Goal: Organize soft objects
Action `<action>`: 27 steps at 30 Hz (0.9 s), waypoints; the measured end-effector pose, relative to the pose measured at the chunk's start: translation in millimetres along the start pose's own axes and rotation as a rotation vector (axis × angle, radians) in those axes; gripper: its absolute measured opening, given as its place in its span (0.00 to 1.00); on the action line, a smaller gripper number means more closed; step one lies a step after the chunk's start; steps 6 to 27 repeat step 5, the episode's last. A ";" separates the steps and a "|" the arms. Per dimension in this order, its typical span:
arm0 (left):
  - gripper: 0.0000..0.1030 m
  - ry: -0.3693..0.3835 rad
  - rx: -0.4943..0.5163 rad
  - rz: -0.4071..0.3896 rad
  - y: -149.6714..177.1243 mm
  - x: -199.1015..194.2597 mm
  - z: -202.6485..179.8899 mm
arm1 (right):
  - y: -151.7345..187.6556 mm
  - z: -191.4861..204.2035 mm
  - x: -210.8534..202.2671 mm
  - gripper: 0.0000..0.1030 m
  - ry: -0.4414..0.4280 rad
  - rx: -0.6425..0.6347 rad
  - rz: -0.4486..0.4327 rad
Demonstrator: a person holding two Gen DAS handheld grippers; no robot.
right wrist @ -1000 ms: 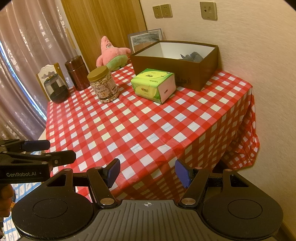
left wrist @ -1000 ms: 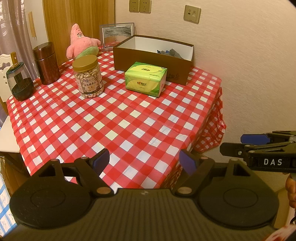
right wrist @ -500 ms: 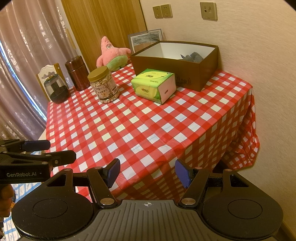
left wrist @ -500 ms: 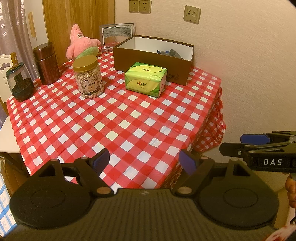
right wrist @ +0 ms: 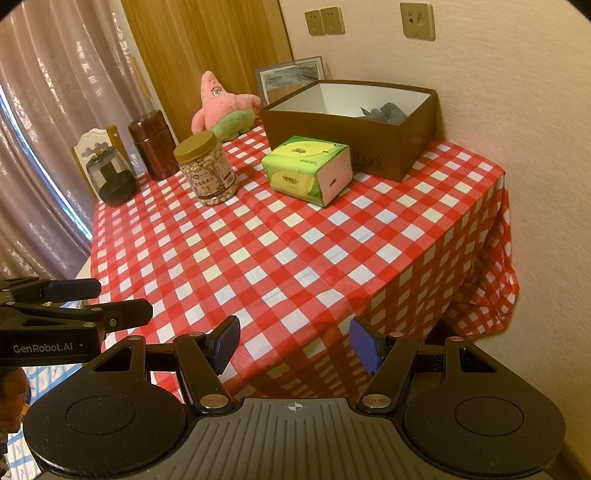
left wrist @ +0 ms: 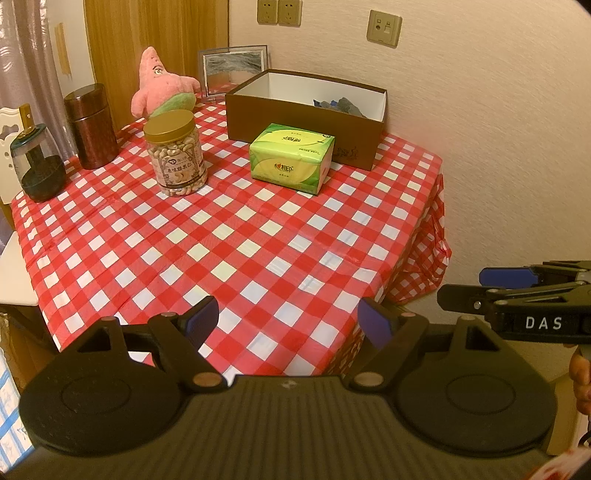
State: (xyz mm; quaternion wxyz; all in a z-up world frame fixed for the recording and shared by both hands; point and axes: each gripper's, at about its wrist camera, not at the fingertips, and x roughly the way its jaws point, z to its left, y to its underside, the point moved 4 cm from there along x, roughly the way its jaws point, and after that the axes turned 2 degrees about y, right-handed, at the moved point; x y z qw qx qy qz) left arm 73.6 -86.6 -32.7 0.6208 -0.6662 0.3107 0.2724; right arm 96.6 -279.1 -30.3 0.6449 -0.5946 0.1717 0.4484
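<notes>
Nothing moved since before: both the left gripper (left wrist: 288, 319) and right gripper (right wrist: 293, 345) hung spread and empty off the tabletop's (left wrist: 236, 236) near edge, grey crumpled cloth (right wrist: 386, 110) lay in the brown cardboard box (left wrist: 295, 118), while the pink star-shaped plush toy (left wrist: 160, 88) and green soft tissue pack (left wrist: 291, 157) sat outside it near the far edge.

This is a room in a home, a lived-in corner rather than a lab or a shop. A red-and-white checked plastic cloth (left wrist: 258, 236) drapes over the tabletop, which stands against a cream textured wall (left wrist: 480, 129) fitted with beige wall sockets (left wrist: 277, 11). Sheer mauve curtains (right wrist: 55, 129) hang beside a warm wooden door panel (right wrist: 207, 48). Household things stand about on the cloth: a pink starfish plush toy (left wrist: 160, 90), a clear plastic jar of cashew nuts with a gold lid (left wrist: 175, 153), a green pack of facial tissues (left wrist: 291, 157), a framed grey picture (left wrist: 233, 68) leaning against the wall, and a brown open cardboard box (left wrist: 303, 118).
</notes>
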 end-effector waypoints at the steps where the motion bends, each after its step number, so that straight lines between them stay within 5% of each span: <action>1: 0.79 0.000 0.000 0.000 -0.1 0.2 -0.1 | -0.1 -0.1 0.1 0.64 0.000 0.000 0.000; 27: 0.79 0.006 0.001 0.002 -0.4 0.8 -0.6 | -0.3 -0.5 0.6 0.64 0.000 0.000 0.000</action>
